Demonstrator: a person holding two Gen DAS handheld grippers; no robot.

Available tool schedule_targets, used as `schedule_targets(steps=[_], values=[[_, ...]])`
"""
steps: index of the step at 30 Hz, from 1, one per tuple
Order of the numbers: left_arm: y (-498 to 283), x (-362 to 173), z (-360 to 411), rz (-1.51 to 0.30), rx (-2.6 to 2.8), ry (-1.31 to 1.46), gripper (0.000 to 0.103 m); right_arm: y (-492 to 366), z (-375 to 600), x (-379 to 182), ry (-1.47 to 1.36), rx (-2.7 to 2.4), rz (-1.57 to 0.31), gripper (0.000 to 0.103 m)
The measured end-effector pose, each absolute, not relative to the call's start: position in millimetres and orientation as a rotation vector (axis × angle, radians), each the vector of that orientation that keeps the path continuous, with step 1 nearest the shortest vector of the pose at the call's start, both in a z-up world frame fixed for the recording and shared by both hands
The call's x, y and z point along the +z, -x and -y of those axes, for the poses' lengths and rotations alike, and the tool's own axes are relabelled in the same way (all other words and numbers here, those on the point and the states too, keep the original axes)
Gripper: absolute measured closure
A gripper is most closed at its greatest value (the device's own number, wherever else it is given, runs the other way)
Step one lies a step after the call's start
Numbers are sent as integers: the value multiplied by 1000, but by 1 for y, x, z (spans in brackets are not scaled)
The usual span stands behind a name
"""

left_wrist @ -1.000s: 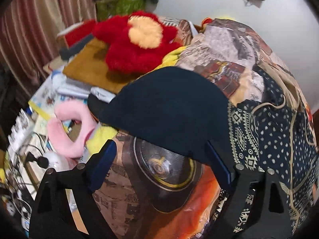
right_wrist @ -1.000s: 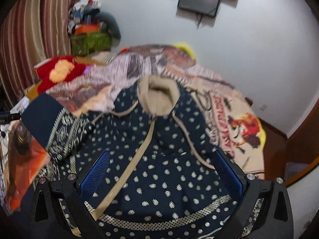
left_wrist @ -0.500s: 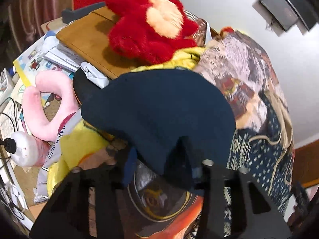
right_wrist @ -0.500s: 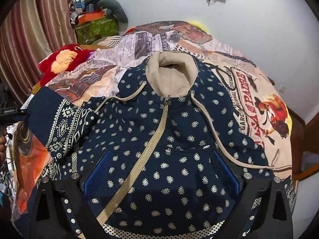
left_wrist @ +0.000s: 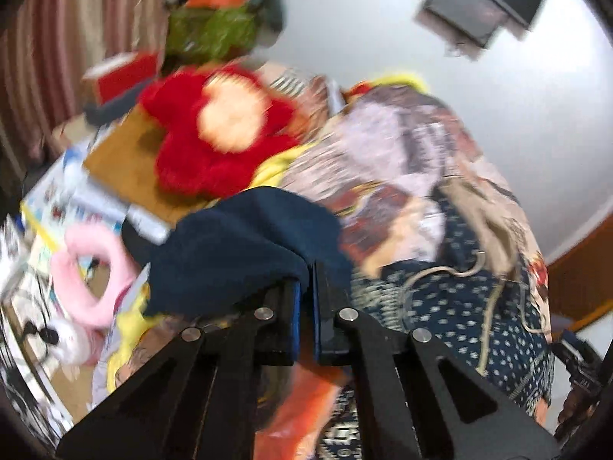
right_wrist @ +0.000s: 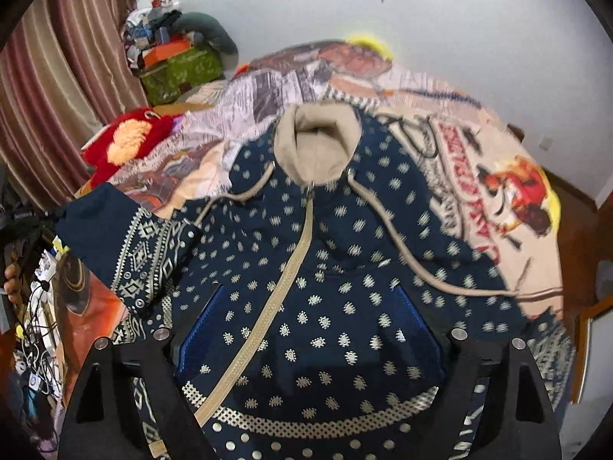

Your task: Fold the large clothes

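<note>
**Left tongs just clamped the sleeve cuff, fold is about to start**

Going left to right. Over on the left, the left tongs (left_wrist: pixel 304 293) were gaping wide 1 second ago with the plain navy sleeve cuff (left_wrist: pixel 245 237) sitting between them; now they've snapped together on it, blue pads nearly touching with the fabric pinched in. The left view is blurry and the cuff looks lifted off the bed, bunched over the tips. From the right view you can see that sleeve (right_wrist: pixel 130 245) sticking out to the left, patterned band and all, raised a bit above the bedspread (right_wrist: pixel 479 176).

Middle: the hoodie (right_wrist: pixel 325 268) lies flat on the bed, front up, zipper running diagonally, beige hood at the far end, drawstrings trailing right.

Right side: the right tongs (right_wrist: pixel 306 322) are wide, hovering over the lower body of the hoodie near the hem. They've just been closing a little, but they're not pinching anything that I can see; the fabric just sits below the gap.

My read: 1 grip done, so next is probably swinging that sleeve across the chest. The red plush (left_wrist: pixel 214 134) beside the bed stays out of it.
</note>
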State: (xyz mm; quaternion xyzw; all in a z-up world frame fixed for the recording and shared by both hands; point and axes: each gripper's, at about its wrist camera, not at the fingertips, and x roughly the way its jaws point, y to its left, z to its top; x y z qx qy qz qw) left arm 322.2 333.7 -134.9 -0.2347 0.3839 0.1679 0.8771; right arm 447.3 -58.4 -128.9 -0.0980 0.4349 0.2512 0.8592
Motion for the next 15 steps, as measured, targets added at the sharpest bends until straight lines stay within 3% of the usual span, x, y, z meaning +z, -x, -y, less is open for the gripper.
schedule_targets(steps=[7,15], values=[[-356,-82,-238,-743,188,301,100,-421,75,-93,222,514,-841,16],[-392,-91,-136,-789,12,214,100,-406,108,-79,176,465,-845,11]])
